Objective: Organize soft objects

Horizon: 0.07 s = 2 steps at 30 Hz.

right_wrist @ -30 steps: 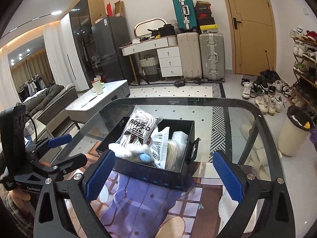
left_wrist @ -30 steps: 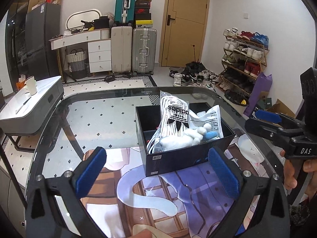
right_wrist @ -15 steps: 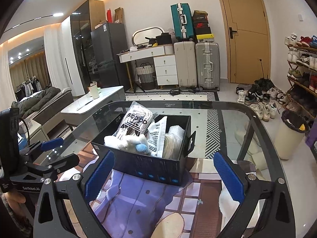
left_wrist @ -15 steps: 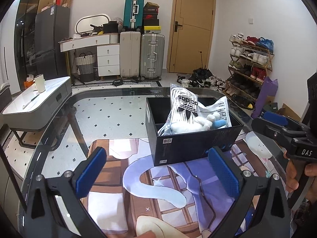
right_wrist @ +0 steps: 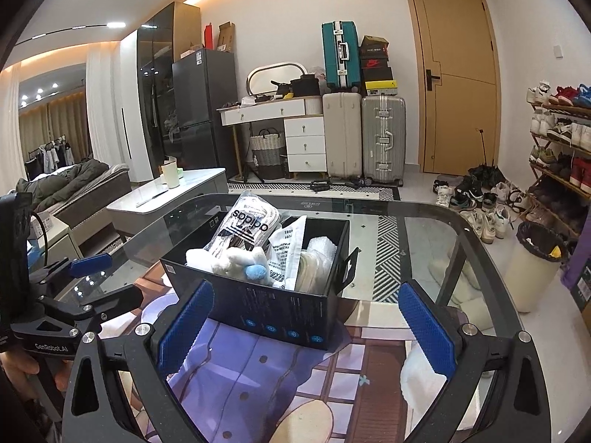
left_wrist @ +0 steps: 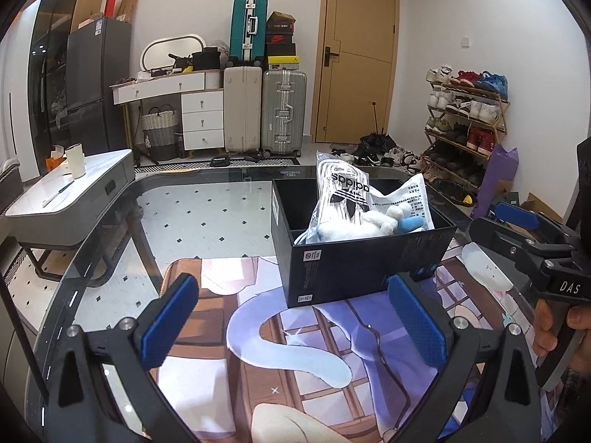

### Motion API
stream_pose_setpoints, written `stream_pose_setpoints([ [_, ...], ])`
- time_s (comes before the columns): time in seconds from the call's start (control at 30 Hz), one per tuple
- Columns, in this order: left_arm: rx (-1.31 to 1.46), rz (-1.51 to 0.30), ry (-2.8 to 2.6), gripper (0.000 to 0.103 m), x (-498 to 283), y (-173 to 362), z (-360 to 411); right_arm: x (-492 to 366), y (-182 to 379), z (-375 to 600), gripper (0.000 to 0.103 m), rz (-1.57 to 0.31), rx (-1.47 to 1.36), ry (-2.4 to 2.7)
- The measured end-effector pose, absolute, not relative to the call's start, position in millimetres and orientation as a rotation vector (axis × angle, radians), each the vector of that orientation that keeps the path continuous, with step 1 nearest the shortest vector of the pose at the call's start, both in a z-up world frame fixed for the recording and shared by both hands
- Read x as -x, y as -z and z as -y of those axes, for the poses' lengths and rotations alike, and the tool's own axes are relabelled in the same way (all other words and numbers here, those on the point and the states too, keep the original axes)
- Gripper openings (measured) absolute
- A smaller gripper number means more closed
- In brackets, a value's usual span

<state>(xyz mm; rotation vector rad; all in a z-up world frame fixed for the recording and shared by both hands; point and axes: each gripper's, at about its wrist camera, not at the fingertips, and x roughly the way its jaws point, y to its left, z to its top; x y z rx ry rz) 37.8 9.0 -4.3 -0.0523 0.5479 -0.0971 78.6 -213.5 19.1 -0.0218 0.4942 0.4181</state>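
With the soft white plush toy (left_wrist: 364, 223) and plastic-wrapped packets (right_wrist: 249, 227) sitting packed in the black cardboard box (left_wrist: 354, 269), the left gripper (left_wrist: 291, 317) and right gripper (right_wrist: 304, 326) are hovering wide apart and empty, apparently because nothing loose is lying nearby.

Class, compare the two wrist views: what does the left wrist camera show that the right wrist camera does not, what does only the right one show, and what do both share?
Only the left wrist view: the right gripper, open and held by a hand, and a purple bag beside the shoe rack.

Only the right wrist view: the left gripper, open, a bed with dark bedding, and a bin on the floor.

Both: the black box on the glass table, holding the adidas package and white plush toy, both grippers empty.
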Motion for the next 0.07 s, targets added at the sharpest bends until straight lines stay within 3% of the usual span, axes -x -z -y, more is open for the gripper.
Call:
stream_pose_setpoints([
  [0.07, 0.051, -0.533, 0.092, 0.103, -35.9, 5.0, -8.1, -78.7, -18.5, 213.2, 0.102, -0.492, 0.026, -0.417],
])
